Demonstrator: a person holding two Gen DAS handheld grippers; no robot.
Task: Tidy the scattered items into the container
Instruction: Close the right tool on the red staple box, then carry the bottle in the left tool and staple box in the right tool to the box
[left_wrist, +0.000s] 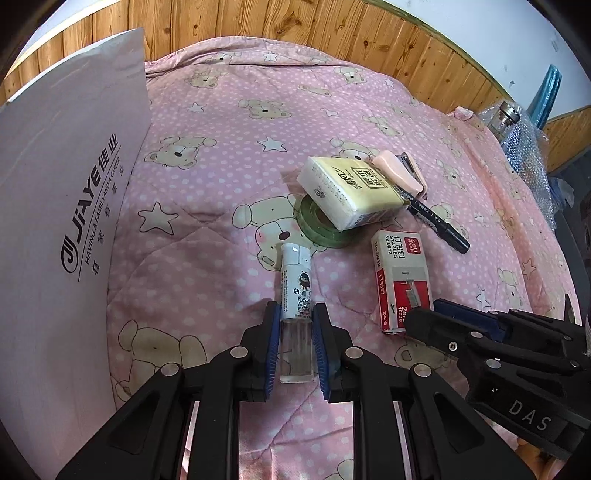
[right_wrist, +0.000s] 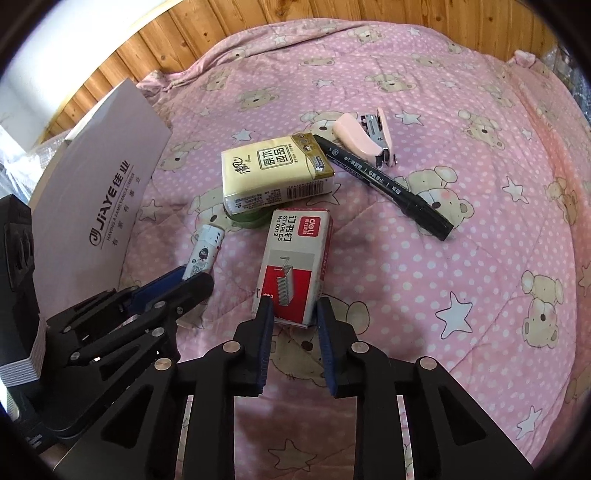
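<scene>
Quilt (left_wrist: 229, 122): grippers (left_wrist: 295, 317) low (jaws straddling items).

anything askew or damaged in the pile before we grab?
The tissue pack sits tilted, propped on the green tape roll rather than flat on the quilt. The pink stapler lies open on its side. No visible damage or spills.

Left gripper (left_wrist: 295, 325) jaws straddle white tube (left_wrist: 295, 291) on pink quilt (left_wrist: 221, 192); staple box (left_wrist: 400, 277) just right.

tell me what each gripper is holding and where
Left gripper brackets the small bottle at its clear end; right gripper brackets the staple box at its near end.
</scene>
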